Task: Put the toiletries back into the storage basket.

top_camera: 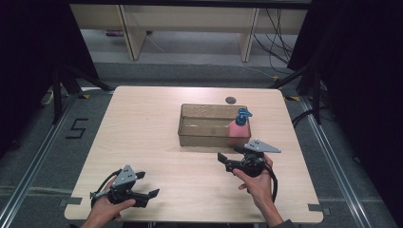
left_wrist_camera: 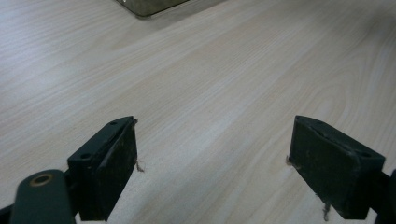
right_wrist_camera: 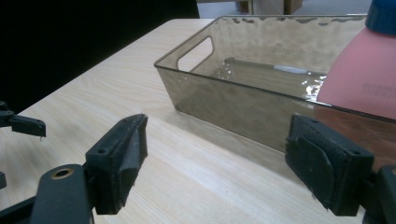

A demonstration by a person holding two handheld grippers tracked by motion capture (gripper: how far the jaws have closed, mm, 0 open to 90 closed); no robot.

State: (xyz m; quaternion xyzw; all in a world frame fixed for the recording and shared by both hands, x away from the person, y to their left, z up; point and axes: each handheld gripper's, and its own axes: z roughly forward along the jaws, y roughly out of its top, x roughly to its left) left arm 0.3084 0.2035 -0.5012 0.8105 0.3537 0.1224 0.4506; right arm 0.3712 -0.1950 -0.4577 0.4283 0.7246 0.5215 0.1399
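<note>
The right claw [top_camera: 236, 160], wide open and empty, waits just before the bin [top_camera: 190, 128] holding the pink bottle [top_camera: 238, 129]; the left claw [top_camera: 145, 187] is open too.

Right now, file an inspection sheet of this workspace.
Surface: light wooden table, bare wood between the tongs.
Job's things: smoky translucent plastic bin with cut-out handles; pink bottle with blue cap standing at its right end.
Clutter: small dark round disc beyond the bin.
Grippers: left tongs open over bare wood; right tongs open, just short of the bin's near wall.
Cables: black loop at the right hand; wires on the floor behind.
Surroundings: black curtains, pale furniture legs.
</note>
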